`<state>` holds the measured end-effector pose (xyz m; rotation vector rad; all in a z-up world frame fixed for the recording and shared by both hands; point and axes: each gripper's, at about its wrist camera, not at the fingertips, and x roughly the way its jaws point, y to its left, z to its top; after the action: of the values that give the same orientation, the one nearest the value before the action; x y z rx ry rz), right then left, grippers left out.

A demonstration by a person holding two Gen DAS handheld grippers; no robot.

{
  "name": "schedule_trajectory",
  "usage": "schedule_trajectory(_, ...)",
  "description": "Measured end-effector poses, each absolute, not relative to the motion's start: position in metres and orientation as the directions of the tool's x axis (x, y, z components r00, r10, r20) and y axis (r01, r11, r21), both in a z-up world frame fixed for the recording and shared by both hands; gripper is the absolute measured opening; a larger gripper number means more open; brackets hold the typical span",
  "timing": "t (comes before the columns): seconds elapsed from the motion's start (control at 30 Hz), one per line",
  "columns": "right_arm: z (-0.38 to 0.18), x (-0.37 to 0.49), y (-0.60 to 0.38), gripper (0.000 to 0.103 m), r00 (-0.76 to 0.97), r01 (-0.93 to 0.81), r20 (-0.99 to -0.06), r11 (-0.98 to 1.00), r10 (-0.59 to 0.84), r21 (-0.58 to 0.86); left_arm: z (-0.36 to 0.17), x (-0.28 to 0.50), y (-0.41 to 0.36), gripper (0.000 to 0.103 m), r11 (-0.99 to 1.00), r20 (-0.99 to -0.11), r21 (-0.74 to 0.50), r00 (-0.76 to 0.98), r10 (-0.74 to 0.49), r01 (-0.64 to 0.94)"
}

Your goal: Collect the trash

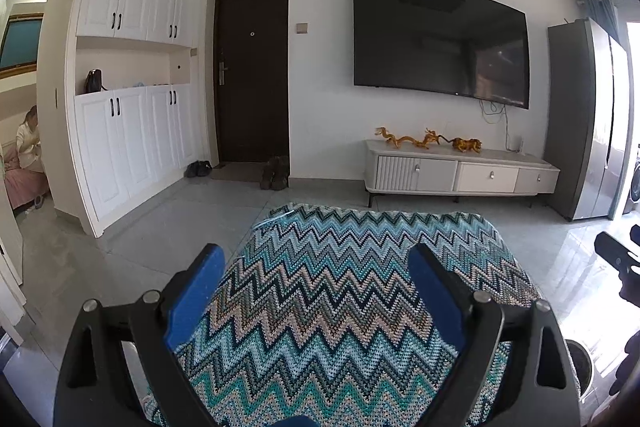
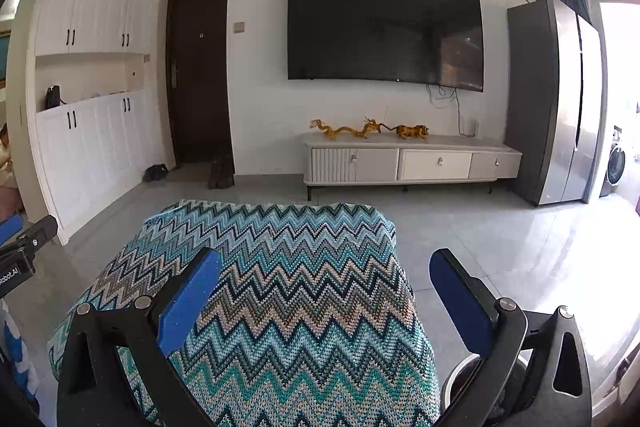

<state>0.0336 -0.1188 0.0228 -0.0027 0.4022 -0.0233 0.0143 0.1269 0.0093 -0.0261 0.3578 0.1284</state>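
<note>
Trash is nowhere visible on the zigzag-cloth tabletop (image 1: 320, 307). Left gripper (image 1: 316, 269) and right gripper (image 2: 326, 273) hover toward 12 o'clock, jaws spread empty (probably searching).

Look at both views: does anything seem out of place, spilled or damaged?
Little stands out. Shoes lie loose on the floor by the dark door, and cables dangle below the TV. No spill or damage shows.

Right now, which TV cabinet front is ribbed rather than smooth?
The leftmost front of the TV cabinet, below the gold dragon figurine. It has vertical ribs; the other fronts are smooth.
</note>
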Motion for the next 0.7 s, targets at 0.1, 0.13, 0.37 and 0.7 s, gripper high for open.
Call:
schedule_trajectory(0.1,0.022,0.037,-0.122,0.103,0.922,0.026,-0.386,1.0,-0.022,0.006,0.01,0.017,0.123,0.093,0.992,-0.353,0.014,0.928,0.123,-0.126)
schedule_trajectory(0.13,0.022,0.038,-0.123,0.103,0.923,0.029,-0.384,1.0,-0.022,0.011,0.01,0.017,0.122,0.093,0.992,-0.352,0.016,0.928,0.124,-0.127)
schedule_trajectory(0.37,0.023,0.043,-0.126,0.103,0.927,0.05,-0.371,0.998,-0.056,-0.026,0.009,0.023,0.122,0.093,0.991,-0.355,0.028,0.925,0.134,-0.133)
schedule_trajectory(0.7,0.024,0.044,-0.127,0.103,0.93,0.059,-0.361,0.998,-0.065,-0.027,0.01,0.026,0.124,0.093,0.991,-0.361,0.041,0.923,0.134,-0.128)
